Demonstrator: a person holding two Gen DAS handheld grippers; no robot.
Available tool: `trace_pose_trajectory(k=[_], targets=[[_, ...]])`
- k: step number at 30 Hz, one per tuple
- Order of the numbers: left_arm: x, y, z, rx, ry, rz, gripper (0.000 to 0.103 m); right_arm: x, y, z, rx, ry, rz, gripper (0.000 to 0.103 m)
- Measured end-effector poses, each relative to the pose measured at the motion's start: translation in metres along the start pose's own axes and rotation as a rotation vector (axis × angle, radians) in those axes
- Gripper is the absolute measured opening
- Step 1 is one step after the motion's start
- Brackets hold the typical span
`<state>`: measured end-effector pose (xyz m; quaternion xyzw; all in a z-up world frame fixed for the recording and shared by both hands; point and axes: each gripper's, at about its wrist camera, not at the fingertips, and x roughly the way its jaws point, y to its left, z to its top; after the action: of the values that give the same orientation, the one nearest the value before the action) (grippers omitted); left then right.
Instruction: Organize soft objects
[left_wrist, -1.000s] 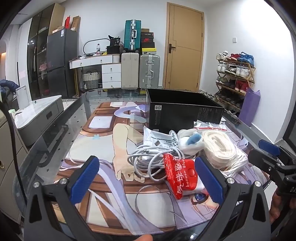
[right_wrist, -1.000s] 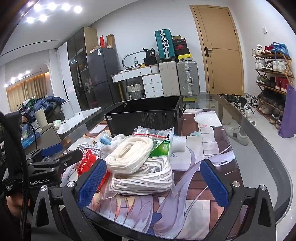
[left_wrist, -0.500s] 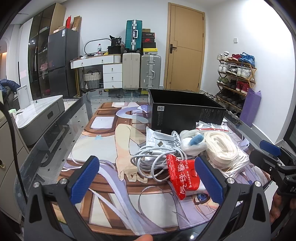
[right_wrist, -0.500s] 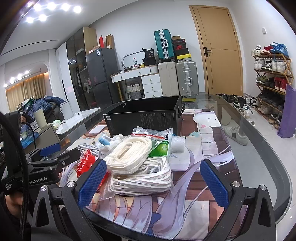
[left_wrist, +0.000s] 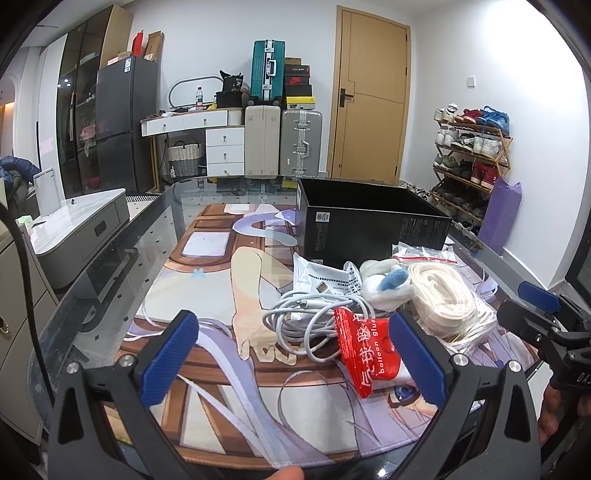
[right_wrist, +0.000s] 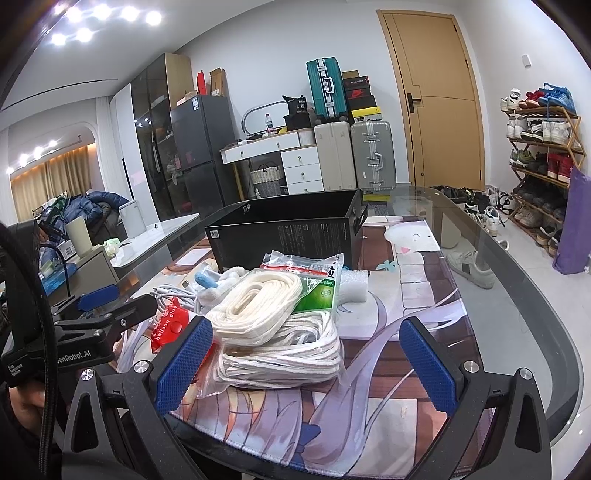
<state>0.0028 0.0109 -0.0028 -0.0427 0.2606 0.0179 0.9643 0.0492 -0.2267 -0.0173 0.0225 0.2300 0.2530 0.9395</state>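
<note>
A pile of soft things lies on the printed mat before an open black box (left_wrist: 369, 218) (right_wrist: 288, 232). It holds a red balloon-glue packet (left_wrist: 365, 350) (right_wrist: 168, 325), a coiled white cable (left_wrist: 310, 325), a white plush with a blue part (left_wrist: 388, 282) (right_wrist: 218, 280), a grey pouch (left_wrist: 325, 280), and bagged white rope (left_wrist: 450, 299) (right_wrist: 273, 332). My left gripper (left_wrist: 291, 358) is open and empty, near the red packet. My right gripper (right_wrist: 306, 362) is open and empty, around the near side of the rope bags.
The glass table (right_wrist: 517, 295) carries a printed mat (left_wrist: 207, 280). A white foam block (right_wrist: 354, 284) and a green-labelled bag (right_wrist: 317, 280) lie by the box. Suitcases, drawers and a fridge stand at the back; a shoe rack (left_wrist: 472, 155) and purple bag on the right.
Both grippers have drawn back slightly from the pile; the objects look a little farther away. Nothing was gripped or moved.
</note>
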Motion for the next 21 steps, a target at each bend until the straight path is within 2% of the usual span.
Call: trace_pose_trajectory(k=[21], targets=[[-0.004, -0.0002, 0.0033, 0.014, -0.009, -0.011, 0.103, 0.0035, -0.0019, -0.0011, -0.004, 0.026, -0.013, 0.103]])
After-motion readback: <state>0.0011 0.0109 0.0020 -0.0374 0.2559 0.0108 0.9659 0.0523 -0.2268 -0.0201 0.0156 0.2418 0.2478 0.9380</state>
